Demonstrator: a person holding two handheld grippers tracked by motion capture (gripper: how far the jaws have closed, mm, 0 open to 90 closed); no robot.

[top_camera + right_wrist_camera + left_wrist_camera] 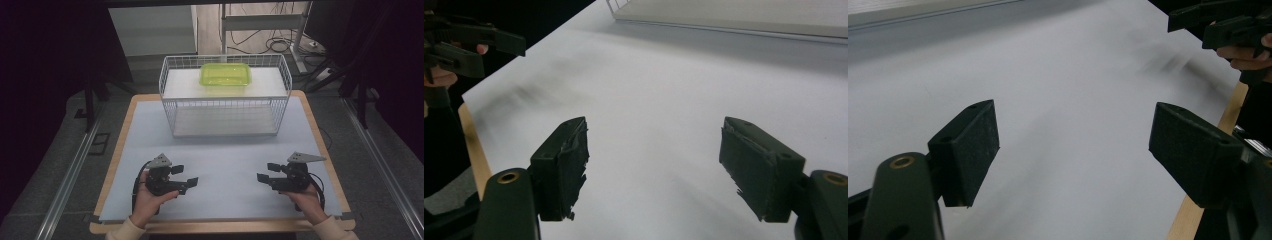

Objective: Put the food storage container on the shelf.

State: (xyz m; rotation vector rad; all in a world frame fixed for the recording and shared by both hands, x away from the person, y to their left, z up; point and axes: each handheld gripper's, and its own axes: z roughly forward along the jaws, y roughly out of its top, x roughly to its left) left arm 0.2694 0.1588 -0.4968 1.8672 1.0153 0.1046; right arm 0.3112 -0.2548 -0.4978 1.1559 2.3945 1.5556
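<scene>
I'm hovering both claws, left gripper [186, 176] and right gripper [266, 178], spread wide and empty near the table's front, eyeing the green container [225, 74] sitting atop the wire basket [225, 117], so I'm guessing reaching in level is smartest.

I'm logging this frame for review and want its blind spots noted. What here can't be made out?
- Green container, high view: whether it holds anything; too small, and the basket wire crosses it.
- Basket, right gripper view: cut off by the top edge, leaving a corner visible.
- Left gripper and right gripper: both open; bodies cut off by the bottom edges.
- Table, high view: near edge partly hidden by hands.
</scene>
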